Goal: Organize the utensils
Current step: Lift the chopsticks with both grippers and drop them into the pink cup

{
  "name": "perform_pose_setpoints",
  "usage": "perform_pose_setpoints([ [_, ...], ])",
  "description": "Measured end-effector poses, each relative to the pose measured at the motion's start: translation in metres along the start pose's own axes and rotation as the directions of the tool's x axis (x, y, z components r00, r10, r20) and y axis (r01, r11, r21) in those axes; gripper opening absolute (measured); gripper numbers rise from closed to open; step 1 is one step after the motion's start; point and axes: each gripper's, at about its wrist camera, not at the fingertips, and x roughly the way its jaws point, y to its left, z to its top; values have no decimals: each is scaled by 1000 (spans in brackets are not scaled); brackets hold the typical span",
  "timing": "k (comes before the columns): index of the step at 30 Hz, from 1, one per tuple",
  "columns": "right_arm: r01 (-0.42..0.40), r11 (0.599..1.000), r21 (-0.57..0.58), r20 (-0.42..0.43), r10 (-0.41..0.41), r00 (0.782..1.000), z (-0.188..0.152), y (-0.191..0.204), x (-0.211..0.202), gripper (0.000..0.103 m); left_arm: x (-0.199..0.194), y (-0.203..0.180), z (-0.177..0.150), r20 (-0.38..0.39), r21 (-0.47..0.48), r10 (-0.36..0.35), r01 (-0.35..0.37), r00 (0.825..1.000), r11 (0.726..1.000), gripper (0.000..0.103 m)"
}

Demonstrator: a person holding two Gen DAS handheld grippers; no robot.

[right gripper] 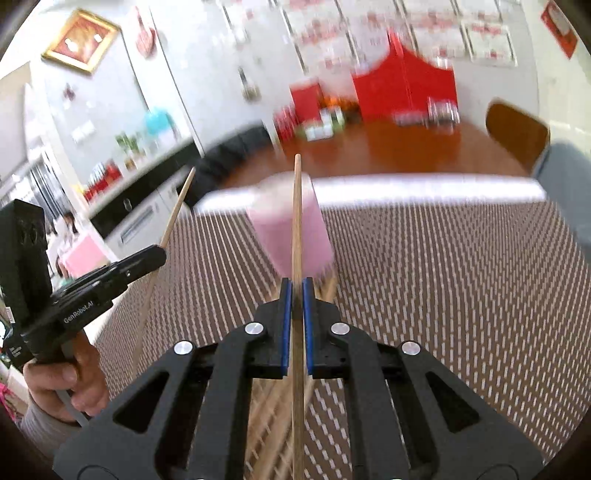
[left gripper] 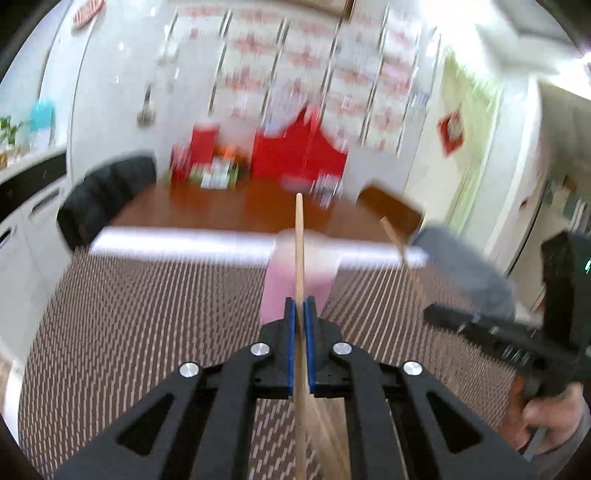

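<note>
One marking can be read: "GenRobot.AI", in small white letters along the side of the left gripper point(right gripper: 157, 254), seen from the right wrist view where the person's hand holds it at the left edge. The papers point(right gripper: 369, 33) on the far wall carry red print too blurred to make out, and so do the red boxes point(right gripper: 304, 98) at the far end of the table point(right gripper: 406, 147). In the left wrist view nothing is legible
</note>
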Motion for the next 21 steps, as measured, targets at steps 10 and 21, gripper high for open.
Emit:
perform_pose_setpoints([
  [10, 27, 998, -65, 336, -3, 942, 95, 43, 34, 6, 35, -24, 98, 347, 32, -99, 94, 933, 995, 5],
  [21, 53, 998, 26, 379, -59, 924, 112, 9, 105, 6, 127, 7, 107, 395, -17, -93, 109, 914, 994, 5],
])
